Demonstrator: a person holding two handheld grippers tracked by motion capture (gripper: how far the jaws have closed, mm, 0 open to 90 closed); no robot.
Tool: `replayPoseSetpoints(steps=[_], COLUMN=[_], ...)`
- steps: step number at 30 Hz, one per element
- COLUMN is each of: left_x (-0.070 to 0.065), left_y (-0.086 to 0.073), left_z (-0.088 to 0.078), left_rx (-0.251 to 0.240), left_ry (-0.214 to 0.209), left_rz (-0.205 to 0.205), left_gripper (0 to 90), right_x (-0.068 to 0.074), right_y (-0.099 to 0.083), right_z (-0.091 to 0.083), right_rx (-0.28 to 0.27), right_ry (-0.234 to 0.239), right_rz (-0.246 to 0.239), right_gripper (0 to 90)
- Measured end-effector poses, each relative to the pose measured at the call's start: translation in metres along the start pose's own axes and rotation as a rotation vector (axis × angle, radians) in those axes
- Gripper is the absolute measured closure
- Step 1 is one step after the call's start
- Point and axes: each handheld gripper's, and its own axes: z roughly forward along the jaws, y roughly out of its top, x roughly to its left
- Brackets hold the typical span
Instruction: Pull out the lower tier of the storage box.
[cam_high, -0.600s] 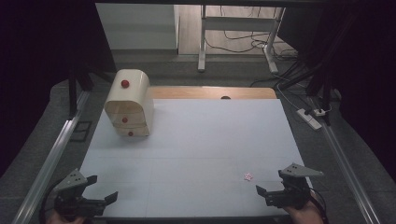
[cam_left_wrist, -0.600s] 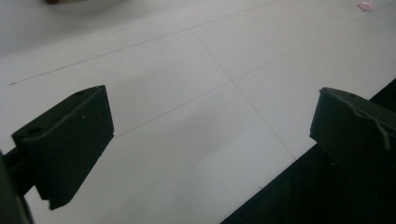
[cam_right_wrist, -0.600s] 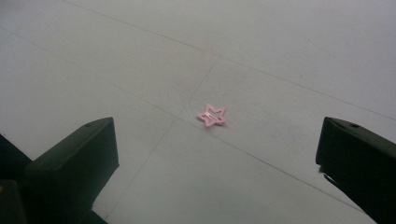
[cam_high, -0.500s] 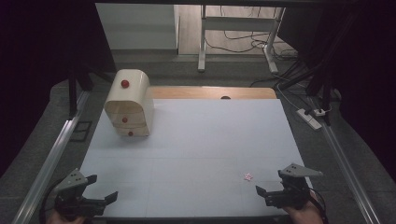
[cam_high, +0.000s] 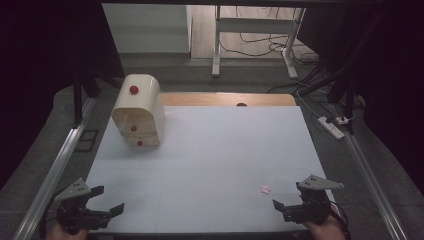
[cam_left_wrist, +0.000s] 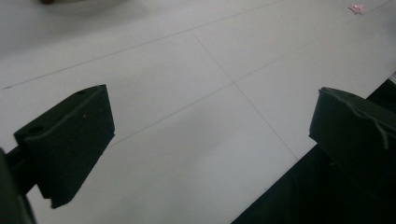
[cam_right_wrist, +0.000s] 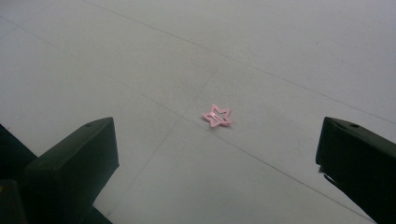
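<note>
A small pink star-shaped clip (cam_high: 265, 189) lies flat on the white table top (cam_high: 215, 150) near the front right. In the right gripper view the clip (cam_right_wrist: 217, 116) rests a short way ahead of the jaws, about centred between them. My right gripper (cam_high: 288, 195) hovers open at the front right edge, just right of the clip, and holds nothing. My left gripper (cam_high: 109, 198) is open and empty at the front left corner. A rounded wooden mini drawer chest (cam_high: 137, 112) with red knobs stands at the back left. From the left gripper (cam_left_wrist: 212, 93) the clip (cam_left_wrist: 356, 8) shows far off.
Metal rails (cam_high: 55, 170) run along both sides of the table. A wooden strip (cam_high: 225, 99) borders the far edge. A power strip (cam_high: 332, 125) and cables lie on the floor to the right, and a metal stand (cam_high: 216, 45) is behind the table.
</note>
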Motion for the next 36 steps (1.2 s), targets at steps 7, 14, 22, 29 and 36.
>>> replayPoseSetpoints(steps=[7, 14, 22, 29, 36], left_x=[0.001, -0.001, -0.003, -0.003, 0.001], left_y=[0.001, 0.006, 0.013, 0.017, 0.023], left_z=[0.0, 0.001, 0.008, 0.015, 0.022], left_rx=[-0.004, -0.017, -0.004, -0.017, -0.032], left_ry=[-0.001, 0.036, 0.076, 0.08, 0.053], left_rz=[0.003, 0.03, 0.053, 0.081, 0.107], left_gripper=[0.0, 0.0, 0.0, 0.2, 0.1], right_x=[0.0, 0.0, -0.001, 0.001, 0.001], right_y=[0.0, 0.0, 0.0, 0.0, 0.0], right_z=[0.0, 0.0, 0.0, 0.0, 0.0], right_rx=[-0.006, -0.003, -0.004, 0.002, 0.004], right_ry=[0.001, 0.003, 0.009, 0.012, 0.012], right_rz=[-0.006, 0.002, 0.005, -0.015, -0.014], right_gripper=[0.0, 0.0, 0.0, 0.0, 0.0])
